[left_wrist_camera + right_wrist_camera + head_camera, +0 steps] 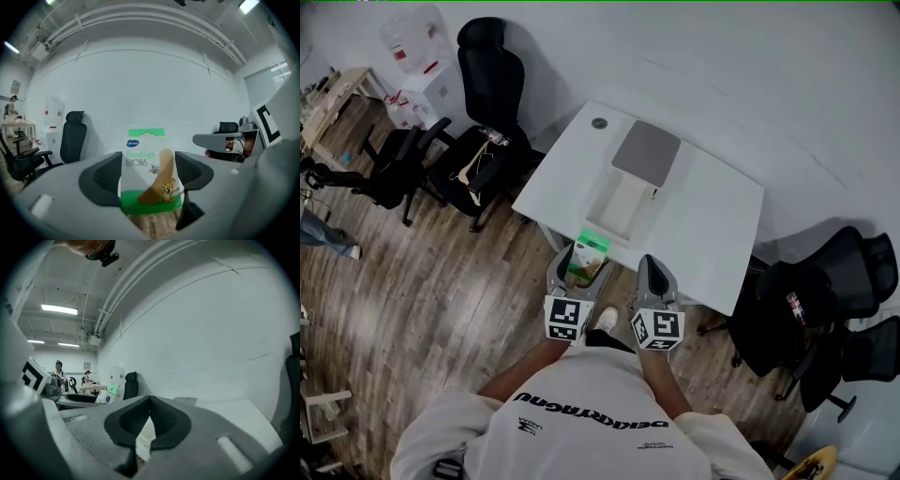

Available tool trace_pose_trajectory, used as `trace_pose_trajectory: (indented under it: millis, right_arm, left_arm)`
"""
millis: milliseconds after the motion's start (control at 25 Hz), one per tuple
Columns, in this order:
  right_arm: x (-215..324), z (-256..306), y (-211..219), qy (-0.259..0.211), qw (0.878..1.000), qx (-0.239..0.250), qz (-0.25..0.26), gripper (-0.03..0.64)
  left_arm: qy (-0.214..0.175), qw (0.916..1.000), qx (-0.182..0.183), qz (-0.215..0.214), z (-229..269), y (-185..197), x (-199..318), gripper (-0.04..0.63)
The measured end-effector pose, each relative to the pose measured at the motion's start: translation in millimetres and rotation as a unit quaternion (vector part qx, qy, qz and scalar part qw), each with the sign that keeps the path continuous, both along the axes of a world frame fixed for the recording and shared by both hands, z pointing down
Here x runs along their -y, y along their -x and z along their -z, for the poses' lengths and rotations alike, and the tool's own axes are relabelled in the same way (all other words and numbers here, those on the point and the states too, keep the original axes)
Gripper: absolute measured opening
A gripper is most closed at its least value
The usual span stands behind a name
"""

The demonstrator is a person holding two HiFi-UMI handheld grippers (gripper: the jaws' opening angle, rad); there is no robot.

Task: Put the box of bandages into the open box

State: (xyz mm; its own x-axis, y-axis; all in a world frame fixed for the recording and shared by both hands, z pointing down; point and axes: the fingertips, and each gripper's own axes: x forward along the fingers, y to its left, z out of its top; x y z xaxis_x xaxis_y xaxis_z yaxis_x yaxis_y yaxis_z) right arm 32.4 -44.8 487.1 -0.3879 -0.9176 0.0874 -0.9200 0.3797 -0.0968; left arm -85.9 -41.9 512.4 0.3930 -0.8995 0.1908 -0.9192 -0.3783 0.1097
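Note:
A green and white box of bandages point(590, 249) stands upright between the pads of my left gripper point(584, 265), which is shut on it just off the near edge of the white table point(712, 216). In the left gripper view the box of bandages point(146, 164) fills the gap, a dark pad point(104, 179) pressing each side. The open box point(602, 195), white with a grey lid point(646, 153) folded back, sits on the table a little beyond. My right gripper point(649, 264) hangs beside the left one, shut and empty. The right gripper point(150, 420) has its jaws closed together in its own view.
Black office chairs point(487, 112) stand left of the table, and more chairs point(825, 300) crowd its right side. A water dispenser point(417, 47) stands at the back left. A round grommet point(599, 123) marks the table's far corner. Wooden floor point(441, 309) lies below me.

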Motion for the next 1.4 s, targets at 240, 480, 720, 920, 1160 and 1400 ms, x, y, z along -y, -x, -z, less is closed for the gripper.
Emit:
trace_pose_trajectory:
  millis: [240, 480, 720, 920, 1160, 1400]
  right_arm:
    - [28.7, -4.9, -12.4, 0.007, 1.0, 0.001, -0.001, 0.0]
    - [53.6, -13.8, -21.9, 0.015, 1.0, 0.003, 0.003, 0.0]
    - [71.1, -18.2, -30.8, 0.018, 1.0, 0.006, 0.012, 0.0]
    - [76.3, -20.9, -32.7, 0.02, 1.0, 0.011, 0.014, 0.0]
    - [83.3, -24.6, -34.8, 0.03, 1.0, 0.007, 0.008, 0.0]
    - [93.8, -31.0, -36.4, 0.039, 0.999, 0.006, -0.006, 0.0]
  left_arm:
    - [0.009, 0.9999, 0.007, 0.004, -3.3, -10.8, 30.1, 0.362]
    - [0.013, 0.9995, 0.025, 0.011, -12.3, -20.5, 58.5, 0.362]
    - [0.014, 0.9992, 0.035, 0.013, -15.7, -33.0, 74.9, 0.36]
    - [0.03, 0.9987, 0.035, 0.019, -17.2, -37.7, 81.4, 0.362]
    - [0.042, 0.9981, 0.043, 0.013, -21.1, -39.8, 93.1, 0.362]
    - [0.053, 0.9979, 0.038, 0.002, -29.0, -37.4, 109.2, 0.362]
